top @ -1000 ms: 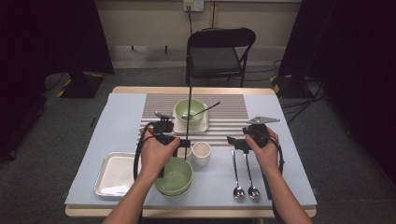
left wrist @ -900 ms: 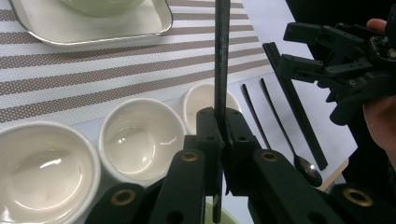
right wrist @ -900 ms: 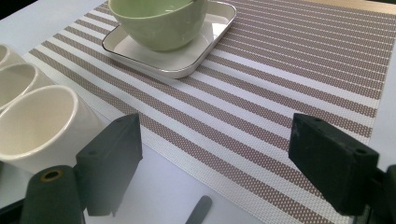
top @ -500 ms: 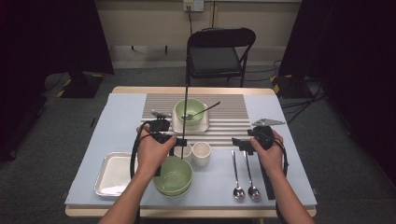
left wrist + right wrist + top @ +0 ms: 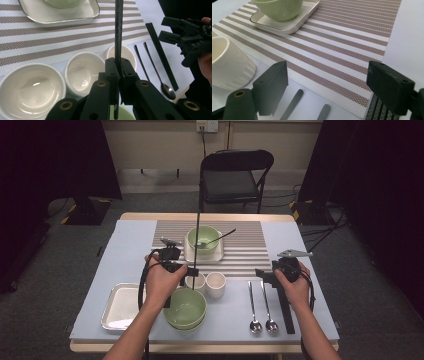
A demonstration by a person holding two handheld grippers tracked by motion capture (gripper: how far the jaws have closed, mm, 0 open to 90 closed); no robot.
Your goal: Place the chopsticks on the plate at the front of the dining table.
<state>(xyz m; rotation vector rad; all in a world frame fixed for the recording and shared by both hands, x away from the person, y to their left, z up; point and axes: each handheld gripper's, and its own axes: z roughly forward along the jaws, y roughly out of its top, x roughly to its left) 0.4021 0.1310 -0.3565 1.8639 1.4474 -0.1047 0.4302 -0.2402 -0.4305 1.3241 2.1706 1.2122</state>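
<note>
Two grippers are at work over the table. Nearest the person, a stack of green bowls [image 5: 186, 309] sits at the front edge, with a metal tray [image 5: 119, 306] just to its left. To the right lie two spoons [image 5: 262, 306], side by side, with their round ends toward the person. Just right of them a flat black stick [image 5: 284, 306] lies on the table.

A little farther in, the left gripper [image 5: 192, 270] is squeezed tight on a thin black stick [image 5: 198, 245]. The stick stands straight up, and its low end hangs over the green bowls. In the left gripper view the two jaws press on the stick [image 5: 118, 37] from both sides. Two small white cups [image 5: 207, 283] sit just beside that gripper, between the bowls and the striped mat [image 5: 250, 247].

The right gripper [image 5: 261, 275] is over the far ends of the spoons, near the top of the lying stick. Its jaws stand wide apart with nothing between them. In the right gripper view the spoon handles [image 5: 293, 103] show below the gap.

Farther back, on the mat, a green bowl [image 5: 203, 239] sits on a white square plate [image 5: 216, 254]. A spoon [image 5: 216, 240] rests in that bowl. Behind the table stands a black folding chair [image 5: 235, 175].
</note>
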